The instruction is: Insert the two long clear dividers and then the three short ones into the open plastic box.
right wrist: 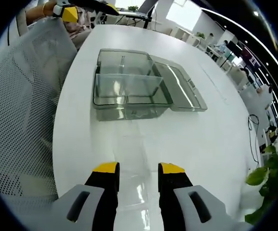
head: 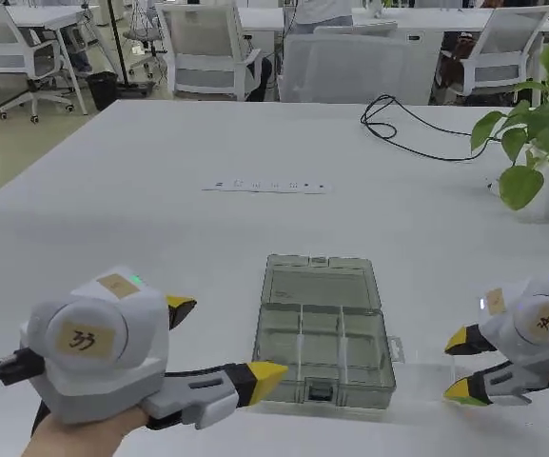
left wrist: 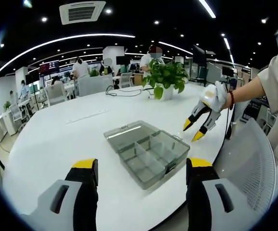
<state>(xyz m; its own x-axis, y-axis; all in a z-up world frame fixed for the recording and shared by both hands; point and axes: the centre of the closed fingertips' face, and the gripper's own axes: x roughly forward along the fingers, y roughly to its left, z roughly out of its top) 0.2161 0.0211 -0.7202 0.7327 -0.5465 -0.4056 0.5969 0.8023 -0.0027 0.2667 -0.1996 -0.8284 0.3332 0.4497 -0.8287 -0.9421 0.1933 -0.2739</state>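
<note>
Pickup advice: left tool (head: pixel 226 340) and right tool (head: pixel 457 364) both open, empty; right should probably pinch the flat clear divider (right wrist: pixel 137 155) by its edge.

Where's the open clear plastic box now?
The open clear plastic box sits low centre in the head view on the white table, between the left gripper and right gripper.

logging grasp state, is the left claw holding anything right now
No, the left claw stands open with nothing between its jaws, the plastic box lying ahead of it.

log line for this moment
left gripper open, left of box | right gripper open, right of box | dividers standing in box, lid open
</note>
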